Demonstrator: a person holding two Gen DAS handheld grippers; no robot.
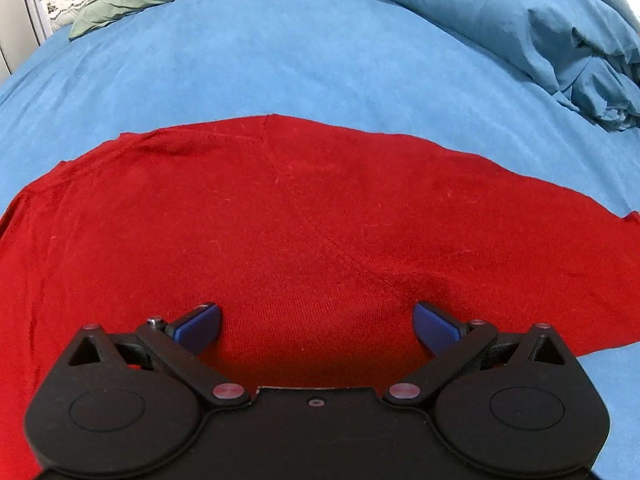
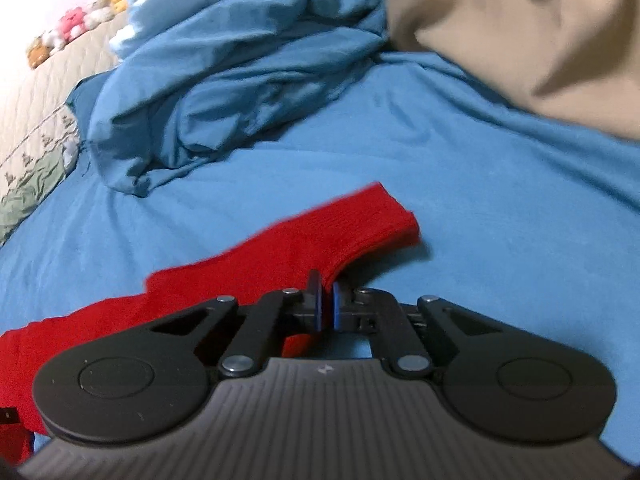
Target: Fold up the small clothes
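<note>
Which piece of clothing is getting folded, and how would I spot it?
Look at the big blue bed sheet. Lying flat across it, nearer than the crumpled blue blanket, is a red knitted sweater. It is the only red thing there, and the right gripper pinches its sleeve.

Both grippers are black, with blue-padded fingers (image 1: 200,326) and silver pivot screws.

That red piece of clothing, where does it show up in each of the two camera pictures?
Left wrist view: the red garment spreads flat across the middle and lower half, under the open left gripper.
Right wrist view: a narrow part of it runs from lower left to centre, its edge pinched in the right gripper.
Shared landmark: the crumpled blue duvet.
</note>
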